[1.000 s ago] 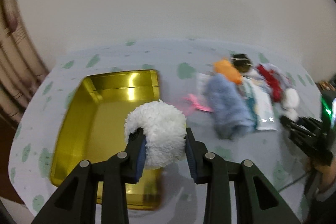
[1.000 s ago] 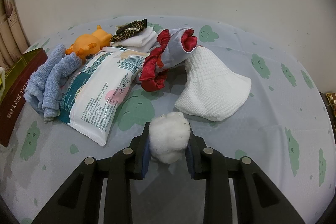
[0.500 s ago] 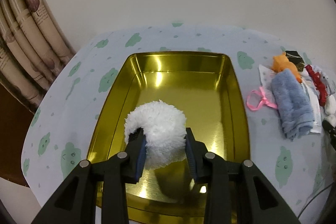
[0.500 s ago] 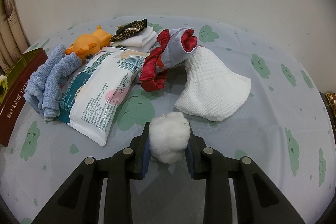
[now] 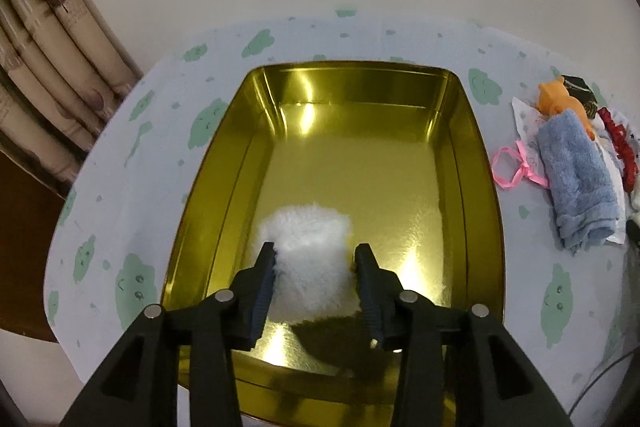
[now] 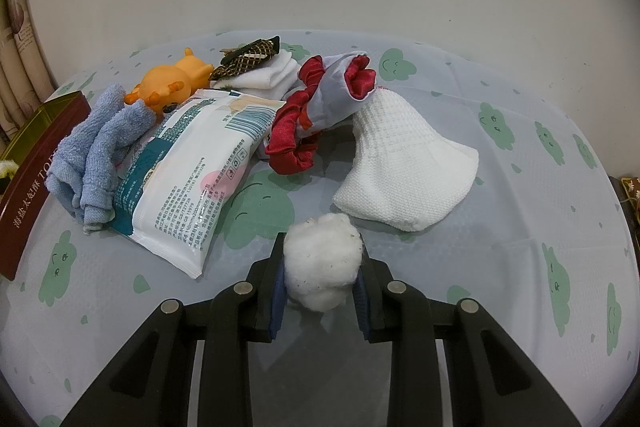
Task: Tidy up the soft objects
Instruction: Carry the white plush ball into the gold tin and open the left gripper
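Your left gripper (image 5: 316, 269) fingers have just been opening, dropping the fluffy white puff (image 5: 308, 259) into the gold tin (image 5: 476, 155); your right gripper (image 6: 322, 277) pinches the cotton ball (image 6: 322, 263), next to go.

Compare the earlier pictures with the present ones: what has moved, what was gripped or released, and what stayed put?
The left gripper carried the fluffy white plush ball over and down into the shiny gold metal tin. Its jaws have just been opening, with the ball between them on the tin's floor. The right gripper stayed clamped on the white cotton wad; the pile is unchanged.
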Demonstrator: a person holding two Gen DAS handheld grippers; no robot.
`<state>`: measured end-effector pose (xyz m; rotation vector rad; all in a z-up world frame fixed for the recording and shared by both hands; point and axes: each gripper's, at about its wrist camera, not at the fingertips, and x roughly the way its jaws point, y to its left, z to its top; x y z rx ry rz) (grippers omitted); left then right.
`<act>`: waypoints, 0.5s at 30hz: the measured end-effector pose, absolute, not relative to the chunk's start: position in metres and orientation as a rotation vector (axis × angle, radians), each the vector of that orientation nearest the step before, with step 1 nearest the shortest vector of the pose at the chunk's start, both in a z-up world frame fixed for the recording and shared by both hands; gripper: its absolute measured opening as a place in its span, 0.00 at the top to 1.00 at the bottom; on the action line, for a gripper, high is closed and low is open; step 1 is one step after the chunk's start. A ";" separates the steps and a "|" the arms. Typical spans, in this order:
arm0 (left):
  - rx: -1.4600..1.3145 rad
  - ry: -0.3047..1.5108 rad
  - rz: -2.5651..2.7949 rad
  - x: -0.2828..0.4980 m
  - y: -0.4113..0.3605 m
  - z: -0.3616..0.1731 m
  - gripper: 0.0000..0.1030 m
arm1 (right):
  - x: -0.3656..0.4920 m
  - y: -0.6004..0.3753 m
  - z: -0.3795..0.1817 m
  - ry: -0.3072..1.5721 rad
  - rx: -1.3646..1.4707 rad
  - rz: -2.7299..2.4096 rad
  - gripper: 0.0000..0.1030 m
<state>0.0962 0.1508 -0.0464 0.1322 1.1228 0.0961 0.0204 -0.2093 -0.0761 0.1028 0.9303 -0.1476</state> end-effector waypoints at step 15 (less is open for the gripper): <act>0.127 1.101 0.087 0.092 0.164 -0.020 0.49 | 0.020 -0.209 -0.076 0.929 0.103 -0.147 0.74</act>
